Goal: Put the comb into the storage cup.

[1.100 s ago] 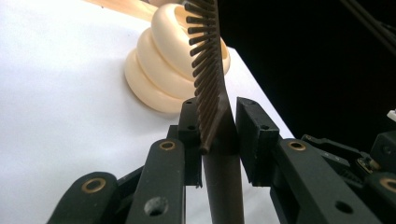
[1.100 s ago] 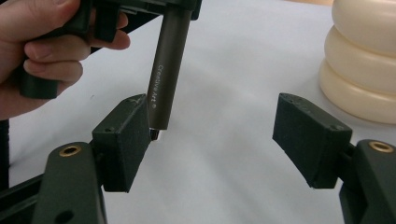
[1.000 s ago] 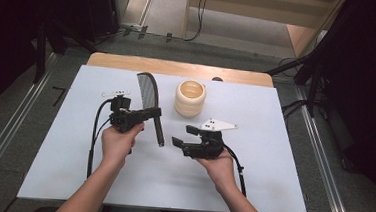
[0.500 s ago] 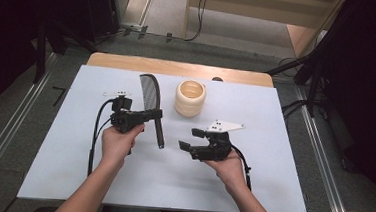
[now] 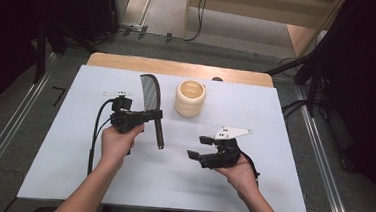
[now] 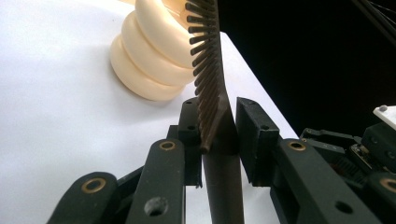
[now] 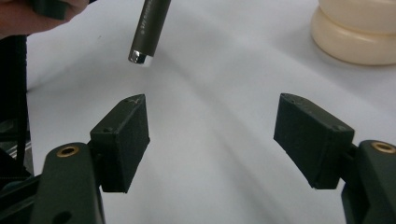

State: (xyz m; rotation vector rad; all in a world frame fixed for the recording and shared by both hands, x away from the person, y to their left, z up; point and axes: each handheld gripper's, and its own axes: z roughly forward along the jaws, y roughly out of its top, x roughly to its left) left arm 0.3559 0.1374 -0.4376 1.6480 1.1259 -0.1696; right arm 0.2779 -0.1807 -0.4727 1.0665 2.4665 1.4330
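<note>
A dark comb (image 5: 150, 92) with a long round handle is held over the white table (image 5: 275, 122). My left gripper (image 5: 156, 115) is shut on it where the teeth meet the handle. In the left gripper view the pads clamp the comb (image 6: 208, 70) from both sides, so my left gripper (image 6: 217, 126) grips it upright. A cream ribbed cup (image 5: 190, 98) stands just right of the comb head. My right gripper (image 5: 199, 148) is open and empty, to the right of the handle's tip. In the right gripper view, my right gripper (image 7: 212, 135) has its jaws wide apart below the comb handle's metal-capped end (image 7: 147, 32).
The cream cup (image 7: 359, 32) stands at the upper right of the right gripper view and behind the comb teeth as the cup (image 6: 149, 51) in the left gripper view. A wooden strip (image 5: 178, 68) borders the table's far edge. Cables trail from both grippers.
My right gripper has shifted to the right and a little toward the near edge, away from the comb handle. The left gripper and the comb have stayed in place.
</note>
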